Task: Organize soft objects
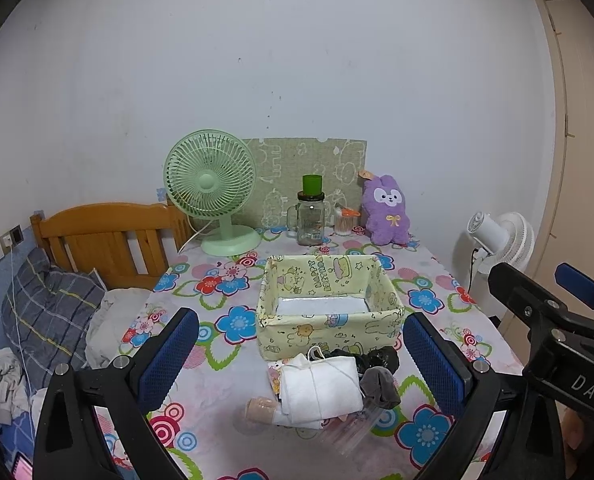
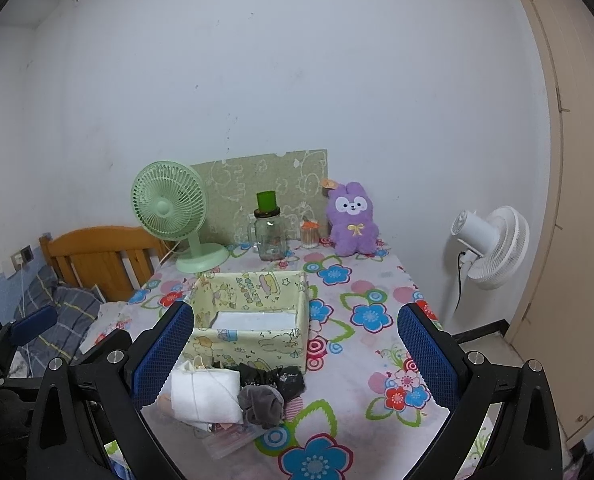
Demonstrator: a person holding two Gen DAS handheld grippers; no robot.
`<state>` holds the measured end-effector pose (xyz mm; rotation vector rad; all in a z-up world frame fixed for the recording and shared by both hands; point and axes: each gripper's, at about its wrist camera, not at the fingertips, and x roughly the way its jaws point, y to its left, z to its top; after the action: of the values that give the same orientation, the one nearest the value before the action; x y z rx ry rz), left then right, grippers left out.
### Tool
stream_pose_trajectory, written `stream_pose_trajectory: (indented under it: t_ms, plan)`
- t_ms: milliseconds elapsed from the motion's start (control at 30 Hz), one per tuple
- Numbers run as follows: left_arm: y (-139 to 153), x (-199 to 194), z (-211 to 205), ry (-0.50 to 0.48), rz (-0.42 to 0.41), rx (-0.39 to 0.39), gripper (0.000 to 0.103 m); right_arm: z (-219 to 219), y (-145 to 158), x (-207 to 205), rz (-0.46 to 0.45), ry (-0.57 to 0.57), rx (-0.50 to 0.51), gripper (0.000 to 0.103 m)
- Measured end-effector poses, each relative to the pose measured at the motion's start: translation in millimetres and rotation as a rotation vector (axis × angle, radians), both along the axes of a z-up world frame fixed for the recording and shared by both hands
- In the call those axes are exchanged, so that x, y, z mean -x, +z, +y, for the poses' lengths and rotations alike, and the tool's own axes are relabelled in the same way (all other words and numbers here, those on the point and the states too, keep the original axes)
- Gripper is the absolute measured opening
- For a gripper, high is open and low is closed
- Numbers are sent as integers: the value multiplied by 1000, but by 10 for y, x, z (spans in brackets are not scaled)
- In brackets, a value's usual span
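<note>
A pale yellow fabric box [image 1: 329, 328] [image 2: 253, 344] with cartoon prints stands open on the floral table. In front of it lies a pile: a white face mask [image 1: 321, 390] [image 2: 207, 394], a grey scrunchie [image 1: 379, 386] [image 2: 261, 400], a black soft item [image 1: 377, 358] [image 2: 275, 376] and a clear plastic packet [image 1: 349, 432]. A purple plush bunny [image 1: 387, 210] [image 2: 351, 220] sits at the back. My left gripper [image 1: 301, 356] is open above the pile. My right gripper [image 2: 297, 352] is open, right of the pile; it also shows in the left wrist view [image 1: 557, 296].
A green desk fan [image 1: 213, 196] [image 2: 173, 212], a glass jar with green lid [image 1: 310, 216] [image 2: 271, 232] and a small cotton-swab jar [image 1: 345, 222] stand at the back. A wooden bed [image 1: 105, 240] lies left; a white floor fan [image 2: 493, 248] stands right.
</note>
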<state>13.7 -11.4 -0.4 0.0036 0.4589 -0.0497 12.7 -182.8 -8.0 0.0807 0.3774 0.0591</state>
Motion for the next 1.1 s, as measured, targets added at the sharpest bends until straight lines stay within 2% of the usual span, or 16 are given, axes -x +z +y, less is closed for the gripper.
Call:
stream_pose_trajectory:
  t_ms: [567,1100]
  plan:
    - [-53,-170,-41,-20,-11,2,103,87,-19,-84,-22,2,21,103]
    - [-172,-234,-49,-4,4,1,103,109,-134,-154,6,1,17,103]
